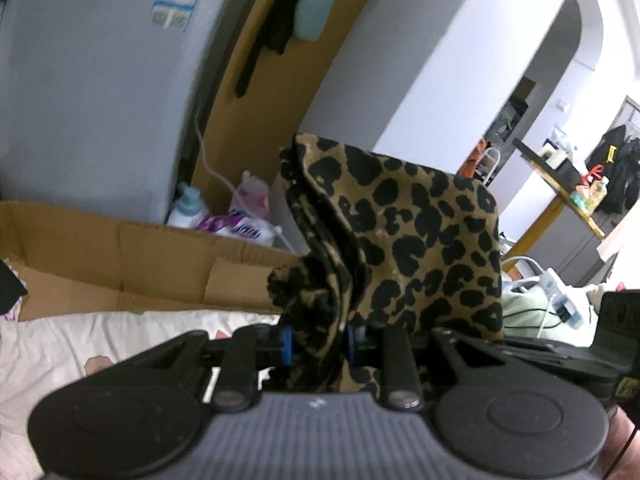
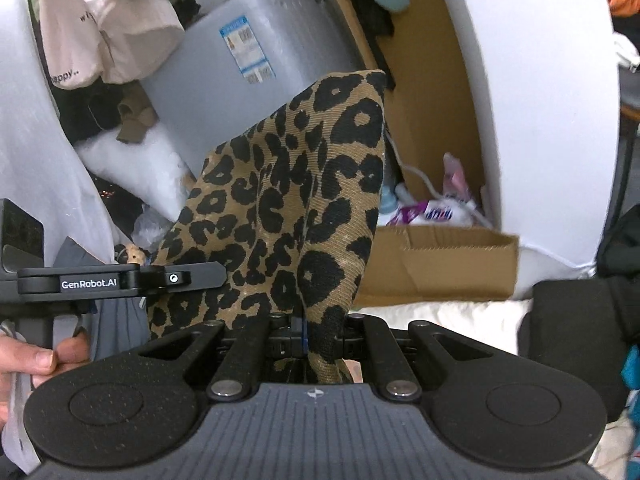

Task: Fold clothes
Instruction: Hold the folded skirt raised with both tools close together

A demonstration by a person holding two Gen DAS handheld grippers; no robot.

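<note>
Left wrist view: left gripper is clamped narrow on a bunched edge of the leopard-print cloth, blue pads pressing the fabric from both sides. Cloth stands up above the jaws, pleated on the left, a flatter panel spreading right. Behind it: cardboard box w/ flaps open, a grey appliance w/ a label sticker, a detergent bottle + printed bag at its foot. White bedding lies below left. Part of the other gripper shows at far right edge.

Right wrist view: right gripper also closed narrow on the same cloth, fabric pinched between jaws and rising as a tall peak, corner tipping up-right. Left gripper sits at left, level, marked GenRobot.AI, held by a hand; its tip touches the cloth's left edge, grip itself hidden here. Cardboard box lies right of the cloth, bottle + bag behind it. Grey appliance stands behind, a white pillow and piled clothes at upper left
</note>
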